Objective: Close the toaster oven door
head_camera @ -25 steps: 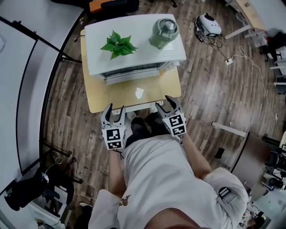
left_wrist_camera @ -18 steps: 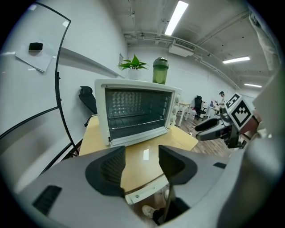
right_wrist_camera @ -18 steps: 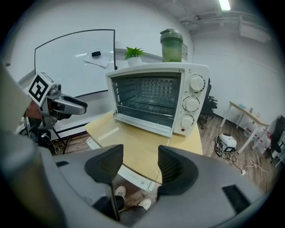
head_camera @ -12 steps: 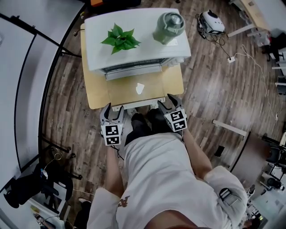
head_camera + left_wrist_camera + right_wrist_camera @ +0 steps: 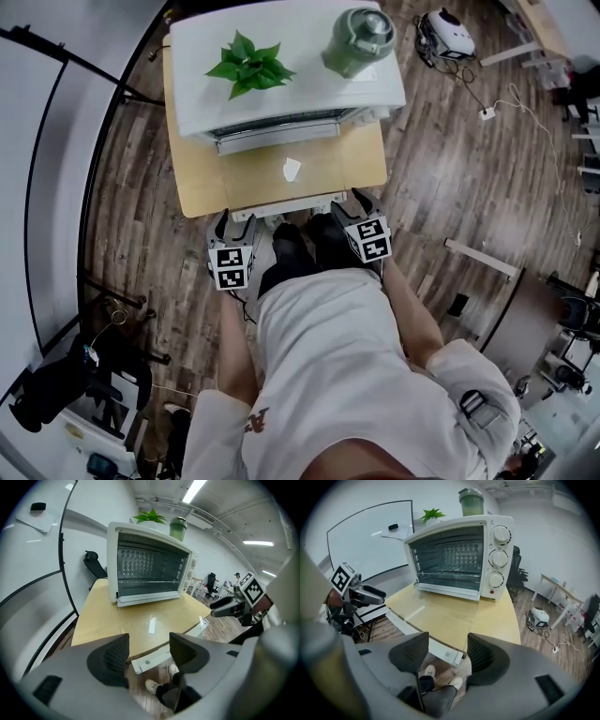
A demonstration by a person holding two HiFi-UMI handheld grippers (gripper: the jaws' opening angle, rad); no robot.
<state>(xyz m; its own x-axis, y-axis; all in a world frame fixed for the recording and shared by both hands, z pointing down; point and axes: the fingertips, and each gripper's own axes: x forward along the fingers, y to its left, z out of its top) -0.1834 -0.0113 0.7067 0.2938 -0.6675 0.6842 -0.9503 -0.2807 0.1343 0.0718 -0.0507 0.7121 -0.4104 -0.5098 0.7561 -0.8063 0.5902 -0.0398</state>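
Observation:
A white toaster oven (image 5: 281,84) stands at the back of a wooden table (image 5: 192,178). Its glass door (image 5: 292,169) lies open and flat over the table, with the white handle bar (image 5: 281,204) at the table's front edge. My left gripper (image 5: 231,230) and right gripper (image 5: 361,208) hang just in front of that bar, one at each end. Both have just been opening, with nothing between the pads. In the left gripper view the handle (image 5: 154,657) lies beyond the left gripper (image 5: 149,656). In the right gripper view the oven (image 5: 459,559) faces the right gripper (image 5: 443,656), with the handle (image 5: 424,641) ahead.
A potted plant (image 5: 246,66) and a green jar (image 5: 358,39) sit on top of the oven. Its three knobs (image 5: 499,557) are on the right side of the front. A curved whiteboard (image 5: 37,141) stands at the left. A white device with cables (image 5: 448,33) lies on the floor at right.
Both grippers have sunk a little by the table's front edge, and their jaws stand wider apart. The oven and its open door have not moved.

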